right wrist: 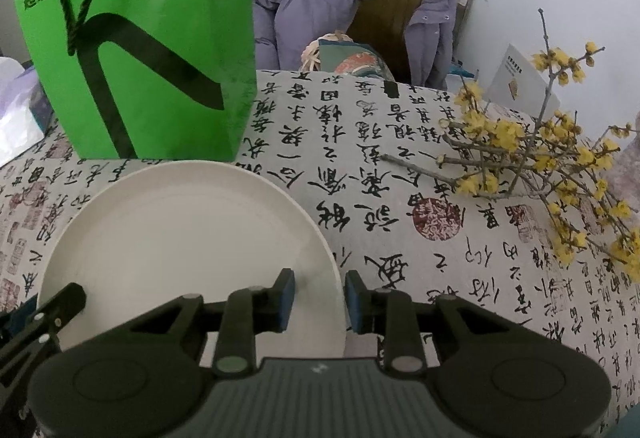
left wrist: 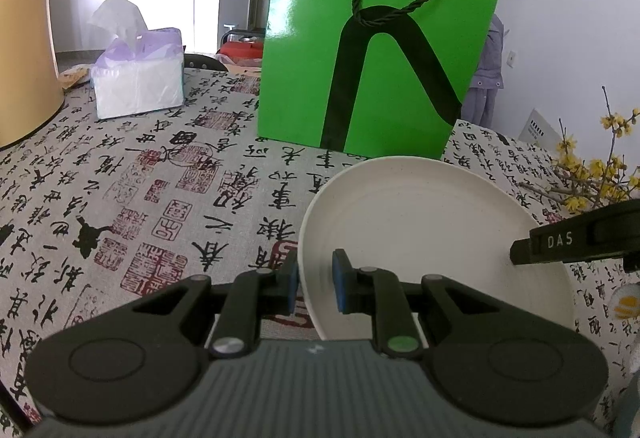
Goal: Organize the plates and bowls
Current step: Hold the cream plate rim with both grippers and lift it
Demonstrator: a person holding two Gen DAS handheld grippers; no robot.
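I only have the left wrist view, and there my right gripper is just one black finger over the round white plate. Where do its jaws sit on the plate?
Observer: The right gripper straddles the right-hand rim of the round white plate, with one blue pad over the plate and one outside it.
Operator: Is it gripping?
Observer: No, it is open. A gap shows between the inner pad and the rim.
Operator: Anything close beyond that rim?
Observer: Only the calligraphy-printed tablecloth. The yellow-flowered branch lies farther right, apart from the plate.
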